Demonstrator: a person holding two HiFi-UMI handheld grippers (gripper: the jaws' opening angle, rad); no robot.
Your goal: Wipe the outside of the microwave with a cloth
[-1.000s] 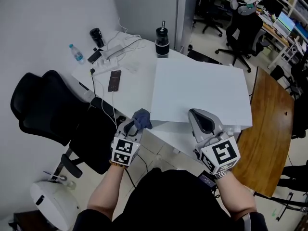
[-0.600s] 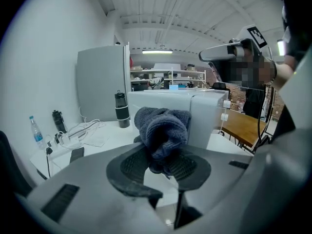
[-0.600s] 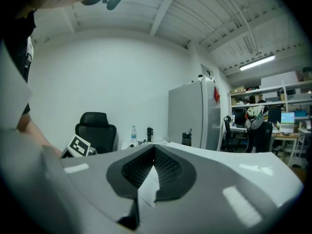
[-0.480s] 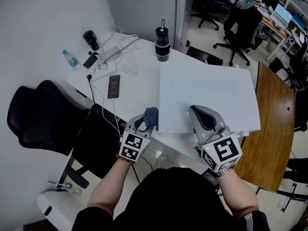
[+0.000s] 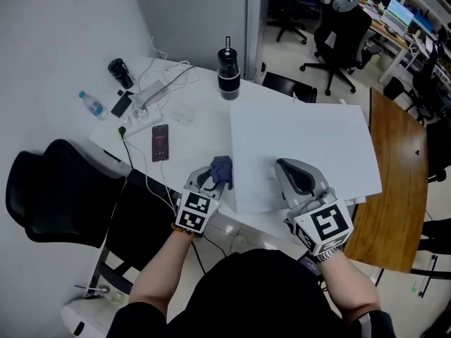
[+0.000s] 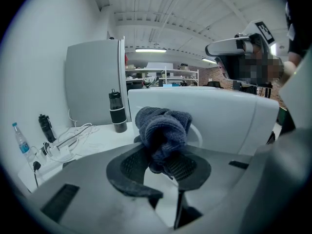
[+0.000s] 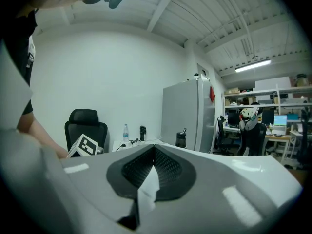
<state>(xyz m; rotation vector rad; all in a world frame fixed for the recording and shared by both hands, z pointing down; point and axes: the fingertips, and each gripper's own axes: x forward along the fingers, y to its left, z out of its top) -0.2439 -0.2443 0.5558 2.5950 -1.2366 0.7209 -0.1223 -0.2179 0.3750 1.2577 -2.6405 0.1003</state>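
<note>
L gripper [image 5: 209, 179] grips the dark cloth [image 5: 222, 167] at the microwave [image 5: 310, 132] edge (near corner, head view). R gripper [image 5: 294, 177] is clenched shut, empty, over microwave top.

White desk [image 5: 203, 138], blk office chairs [image 5: 44, 197], wood table [image 5: 399, 189]

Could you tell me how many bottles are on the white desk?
3: a clear water bottle at the left edge, a black bottle by the wall, a banded bottle beyond the microwave. Others may be hidden.
</note>
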